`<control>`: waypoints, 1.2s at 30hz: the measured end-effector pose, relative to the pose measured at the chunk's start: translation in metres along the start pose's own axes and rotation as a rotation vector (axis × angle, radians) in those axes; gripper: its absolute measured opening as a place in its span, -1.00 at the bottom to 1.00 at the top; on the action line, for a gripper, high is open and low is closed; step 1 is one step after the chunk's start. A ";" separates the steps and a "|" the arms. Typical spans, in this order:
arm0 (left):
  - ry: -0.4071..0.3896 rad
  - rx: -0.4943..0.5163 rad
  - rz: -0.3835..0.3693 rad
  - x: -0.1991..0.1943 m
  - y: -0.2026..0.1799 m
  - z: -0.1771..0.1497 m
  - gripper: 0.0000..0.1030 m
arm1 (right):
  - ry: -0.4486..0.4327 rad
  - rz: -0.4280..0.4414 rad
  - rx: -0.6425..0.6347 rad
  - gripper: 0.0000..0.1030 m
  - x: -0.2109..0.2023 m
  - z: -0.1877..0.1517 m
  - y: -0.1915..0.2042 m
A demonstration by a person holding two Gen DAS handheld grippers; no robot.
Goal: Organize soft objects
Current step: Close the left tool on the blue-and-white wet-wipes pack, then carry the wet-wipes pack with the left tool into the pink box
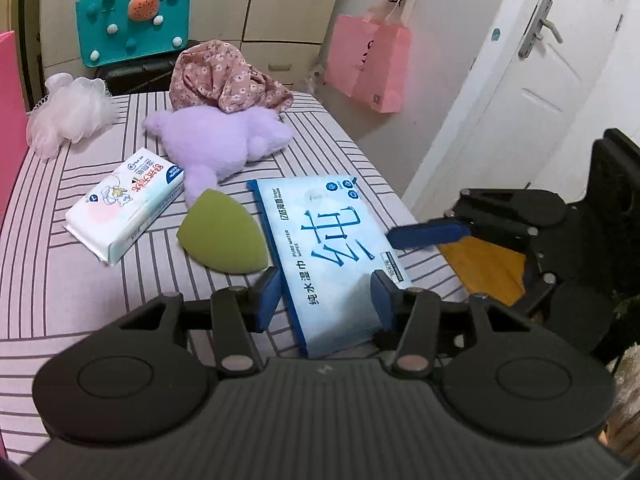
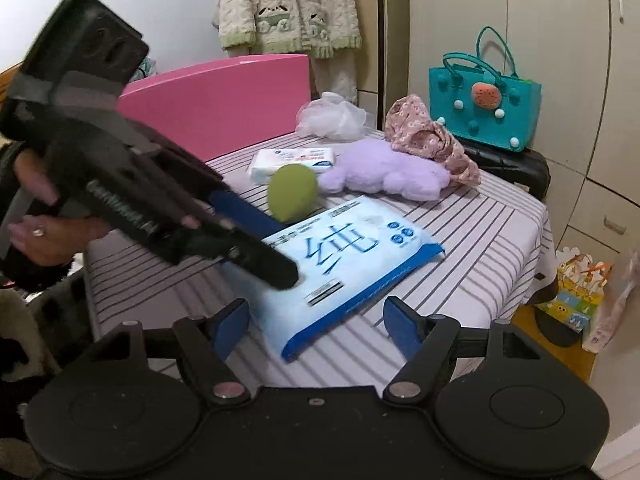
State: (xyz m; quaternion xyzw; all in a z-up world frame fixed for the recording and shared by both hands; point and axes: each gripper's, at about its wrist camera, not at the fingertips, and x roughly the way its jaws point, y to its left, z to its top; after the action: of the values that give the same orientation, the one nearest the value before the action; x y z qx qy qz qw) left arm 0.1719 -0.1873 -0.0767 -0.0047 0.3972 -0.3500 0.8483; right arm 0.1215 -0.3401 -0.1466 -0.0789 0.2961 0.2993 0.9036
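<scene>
A blue and white wet wipes pack [image 1: 332, 256] lies flat on the striped table, also in the right wrist view [image 2: 340, 268]. My left gripper [image 1: 326, 296] is open, its fingers either side of the pack's near end. My right gripper [image 2: 316, 328] is open at the pack's other end. Beside the pack lie a green sponge [image 1: 222, 236], a white tissue pack [image 1: 126, 208], a purple plush toy [image 1: 220, 140], a floral cloth [image 1: 224, 76] and a white bath pouf [image 1: 68, 114].
The striped table [image 1: 80, 300] stands against a pink board [image 2: 216, 96]. A teal felt bag [image 1: 134, 24] sits on a black case behind the table. A pink paper bag [image 1: 368, 64] hangs on the wall by a white door [image 1: 532, 80].
</scene>
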 end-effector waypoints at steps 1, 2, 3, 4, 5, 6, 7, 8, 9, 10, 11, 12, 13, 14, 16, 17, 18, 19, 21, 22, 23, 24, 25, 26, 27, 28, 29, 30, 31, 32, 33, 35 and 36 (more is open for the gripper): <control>0.001 0.002 0.005 0.000 -0.001 0.000 -0.07 | -0.012 0.005 0.003 0.54 0.002 0.000 -0.001; 0.001 -0.001 0.009 0.001 -0.002 0.000 -0.07 | -0.024 0.003 0.005 0.54 0.004 0.000 0.000; -0.003 -0.003 0.012 0.002 -0.002 0.000 -0.07 | -0.037 -0.001 0.003 0.54 0.006 -0.001 0.001; -0.009 0.001 0.019 0.002 -0.003 -0.001 -0.07 | -0.049 -0.005 0.001 0.54 0.007 -0.002 0.003; -0.013 0.010 0.029 0.002 -0.006 -0.002 -0.07 | -0.057 -0.011 0.004 0.54 0.007 -0.003 0.005; -0.012 0.030 0.046 0.002 -0.010 -0.003 -0.07 | -0.064 -0.018 0.010 0.54 0.007 -0.004 0.006; -0.012 0.037 0.056 0.002 -0.012 -0.004 -0.07 | -0.070 -0.027 0.015 0.54 0.007 -0.004 0.008; -0.012 0.036 0.060 0.002 -0.013 -0.003 -0.07 | -0.078 -0.041 0.019 0.52 0.008 -0.004 0.011; -0.011 0.028 0.058 0.002 -0.013 -0.003 -0.07 | -0.084 -0.052 0.027 0.51 0.008 -0.004 0.014; -0.012 0.017 0.054 0.002 -0.012 -0.002 -0.07 | -0.089 -0.065 0.033 0.49 0.008 -0.005 0.017; -0.013 0.014 0.050 0.002 -0.013 -0.003 -0.08 | -0.093 -0.081 0.037 0.47 0.009 -0.004 0.021; -0.014 0.012 0.041 0.002 -0.013 -0.003 -0.09 | -0.095 -0.096 0.039 0.45 0.009 -0.004 0.025; -0.012 0.006 0.029 0.001 -0.014 -0.003 -0.09 | -0.094 -0.110 0.043 0.40 0.008 -0.003 0.028; -0.011 0.000 0.017 0.000 -0.015 -0.003 -0.09 | -0.093 -0.123 0.051 0.38 0.008 -0.003 0.030; -0.013 0.005 0.008 -0.002 -0.018 -0.002 -0.09 | -0.091 -0.151 0.057 0.35 0.007 -0.003 0.036; -0.011 0.011 0.009 -0.002 -0.020 -0.002 -0.09 | -0.095 -0.168 0.052 0.31 0.006 -0.003 0.040; -0.010 0.017 0.009 -0.002 -0.022 -0.003 -0.09 | -0.101 -0.181 0.051 0.30 0.006 -0.004 0.043; -0.010 0.019 0.005 -0.003 -0.023 -0.003 -0.09 | -0.105 -0.190 0.058 0.28 0.005 -0.004 0.045; -0.008 0.017 -0.008 -0.006 -0.025 -0.003 -0.09 | -0.105 -0.206 0.061 0.26 0.002 -0.004 0.051; -0.004 0.016 -0.014 -0.007 -0.025 -0.003 -0.09 | -0.101 -0.212 0.059 0.26 0.002 -0.004 0.053; 0.000 0.018 -0.016 -0.008 -0.025 -0.004 -0.09 | -0.095 -0.216 0.062 0.25 0.001 -0.003 0.056; 0.006 0.023 -0.015 -0.010 -0.026 -0.005 -0.09 | -0.089 -0.215 0.075 0.25 0.001 -0.003 0.057; 0.012 0.026 -0.013 -0.011 -0.027 -0.006 -0.09 | -0.084 -0.212 0.088 0.25 0.000 -0.002 0.059; 0.020 0.029 -0.010 -0.012 -0.028 -0.007 -0.09 | -0.081 -0.210 0.100 0.25 -0.001 -0.002 0.061; 0.026 0.032 -0.009 -0.015 -0.029 -0.008 -0.08 | -0.077 -0.209 0.111 0.25 -0.002 -0.001 0.063; 0.030 0.034 -0.010 -0.017 -0.030 -0.008 -0.08 | -0.072 -0.209 0.116 0.25 -0.003 0.000 0.065; 0.035 0.037 -0.012 -0.019 -0.030 -0.009 -0.08 | -0.066 -0.209 0.121 0.25 -0.005 0.002 0.068; 0.041 0.040 -0.015 -0.022 -0.030 -0.010 -0.09 | -0.061 -0.207 0.127 0.25 -0.006 0.003 0.070; 0.045 0.045 -0.015 -0.025 -0.031 -0.010 -0.09 | -0.055 -0.203 0.138 0.25 -0.007 0.004 0.072; 0.050 0.051 -0.014 -0.029 -0.032 -0.011 -0.09 | -0.048 -0.196 0.154 0.25 -0.009 0.006 0.074; 0.054 0.057 -0.011 -0.031 -0.033 -0.012 -0.09 | -0.042 -0.189 0.166 0.25 -0.010 0.008 0.076; 0.065 0.071 -0.002 -0.038 -0.036 -0.013 -0.09 | -0.031 -0.171 0.182 0.25 -0.013 0.010 0.081; 0.071 0.076 0.003 -0.042 -0.037 -0.014 -0.10 | -0.026 -0.163 0.183 0.25 -0.015 0.011 0.084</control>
State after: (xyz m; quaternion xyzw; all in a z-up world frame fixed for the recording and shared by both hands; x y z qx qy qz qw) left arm 0.1215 -0.1863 -0.0472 0.0404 0.4135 -0.3637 0.8337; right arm 0.0684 -0.2763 -0.1258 -0.0158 0.3029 0.1974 0.9322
